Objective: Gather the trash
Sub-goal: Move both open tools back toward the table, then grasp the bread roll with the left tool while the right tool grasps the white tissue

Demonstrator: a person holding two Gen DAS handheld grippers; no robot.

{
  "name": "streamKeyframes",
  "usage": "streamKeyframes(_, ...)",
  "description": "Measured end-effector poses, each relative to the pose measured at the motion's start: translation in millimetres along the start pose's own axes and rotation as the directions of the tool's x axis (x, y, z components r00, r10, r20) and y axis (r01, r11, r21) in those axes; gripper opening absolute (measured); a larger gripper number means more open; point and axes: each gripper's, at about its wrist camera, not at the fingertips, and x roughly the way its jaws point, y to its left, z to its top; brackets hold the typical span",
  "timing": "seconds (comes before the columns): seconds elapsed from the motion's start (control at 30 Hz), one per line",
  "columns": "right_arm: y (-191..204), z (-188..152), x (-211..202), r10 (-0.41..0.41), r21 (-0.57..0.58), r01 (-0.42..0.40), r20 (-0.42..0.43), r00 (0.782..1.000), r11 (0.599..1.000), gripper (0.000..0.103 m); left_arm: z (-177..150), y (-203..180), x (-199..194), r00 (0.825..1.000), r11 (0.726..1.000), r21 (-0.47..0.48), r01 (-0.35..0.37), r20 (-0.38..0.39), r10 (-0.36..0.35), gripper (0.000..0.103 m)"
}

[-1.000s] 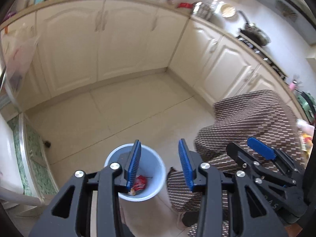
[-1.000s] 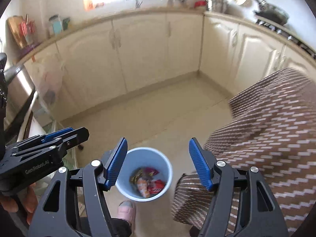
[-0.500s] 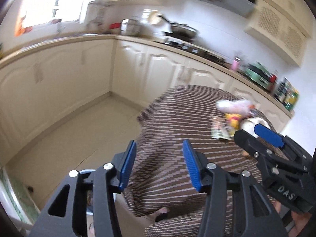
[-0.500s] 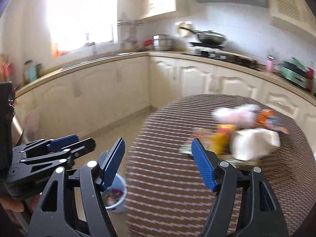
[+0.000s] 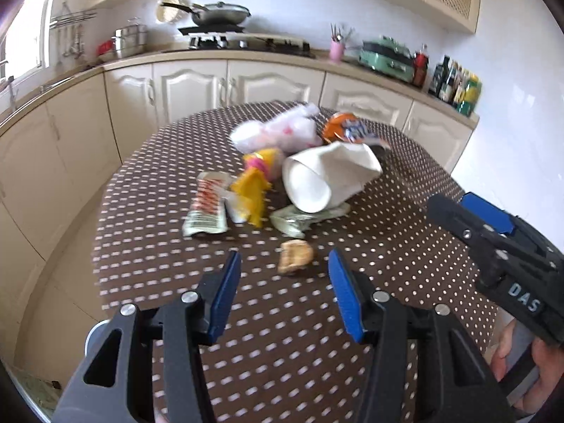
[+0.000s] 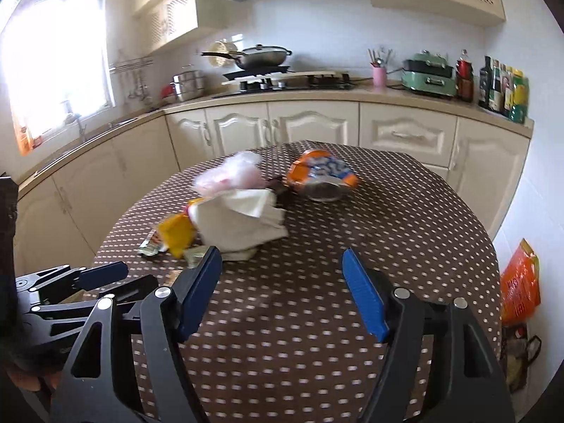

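Observation:
A heap of trash lies on the round brown dotted table (image 5: 387, 246): a white paper cup on its side (image 5: 324, 176), a pink-white plastic bag (image 5: 278, 130), an orange snack bag (image 5: 347, 128), a yellow wrapper (image 5: 252, 190), a red-and-white wrapper (image 5: 208, 204) and a small brown crust (image 5: 295, 255). My left gripper (image 5: 283, 282) is open and empty, just short of the crust. My right gripper (image 6: 282, 278) is open and empty above the table, short of the cup (image 6: 239, 225) and the orange bag (image 6: 320, 174). The right gripper also shows in the left wrist view (image 5: 493, 232).
Cream cabinets and a counter ring the table, with a stove and wok (image 6: 264, 56), a green appliance (image 6: 428, 74) and bottles (image 6: 504, 88). An orange bag (image 6: 520, 283) hangs to the table's right. A rim of the blue bin (image 5: 93, 335) shows at the lower left.
Both grippers have swung up and right from the blue bin on the floor to the table. The trash heap now lies in front of them. Both stayed open and empty.

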Motion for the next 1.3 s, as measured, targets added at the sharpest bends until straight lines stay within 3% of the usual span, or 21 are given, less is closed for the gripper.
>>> streamKeyframes(0.17, -16, -2, 3, 0.003, 0.024, -0.003, -0.011, 1.000, 1.000, 0.069, 4, -8, 26, 0.998, 0.999, 0.019, -0.032, -0.053, 0.033, 0.050)
streamKeyframes(0.23, -18, -3, 3, 0.008, 0.027, -0.007, -0.013, 1.000, 1.000, 0.069, 5, -9, 33, 0.997, 0.999, 0.027, -0.045, -0.061, 0.046, 0.034)
streamKeyframes(0.27, -17, -1, 5, 0.011, 0.028, -0.011, -0.016, 1.000, 1.000, 0.069, 6, -8, 36, 0.997, 0.999, 0.020, -0.040, -0.072, 0.041, 0.020)
streamKeyframes(0.4, -13, 3, 12, 0.033, 0.024, -0.033, -0.028, 0.999, 0.999, 0.071, 10, 2, 32, 0.999, 0.999, -0.004, -0.037, -0.037, 0.036, 0.020)
streamKeyframes(0.5, -5, 7, 21, 0.068, 0.008, -0.068, -0.045, 0.997, 0.998, 0.080, 10, 13, 13, 0.999, 0.999, -0.037, -0.037, 0.014, 0.038, 0.020)
streamKeyframes(0.63, 14, 19, 40, 0.110, -0.024, -0.113, -0.080, 0.991, 0.993, 0.080, 14, 33, -3, 0.995, 0.995, -0.065, -0.081, 0.053, 0.085, 0.020)
streamKeyframes(0.97, 53, 36, 81, 0.060, -0.140, -0.080, -0.142, 0.988, 0.987, 0.091, 11, 72, -16, 0.993, 0.986, -0.137, -0.092, 0.065, 0.102, 0.020)
streamKeyframes(1.03, 51, 36, 89, 0.049, -0.135, -0.072, -0.161, 0.986, 0.988, 0.089, 9, 77, -17, 0.993, 0.985, -0.147, -0.088, 0.066, 0.098, 0.020)
streamKeyframes(1.07, 49, 36, 92, 0.059, -0.119, -0.080, -0.169, 0.984, 0.990, 0.072, 9, 80, -19, 0.993, 0.985, -0.150, -0.083, 0.069, 0.094, 0.020)
streamKeyframes(1.1, 47, 36, 91, 0.064, -0.100, -0.082, -0.166, 0.984, 0.992, 0.066, 8, 82, -20, 0.993, 0.985, -0.152, -0.080, 0.074, 0.092, 0.020)
streamKeyframes(1.3, 53, 36, 63, 0.051, -0.091, -0.058, -0.078, 0.996, 0.994, 0.065, 3, 98, -38, 0.990, 0.982, -0.179, -0.064, 0.112, 0.085, 0.020)
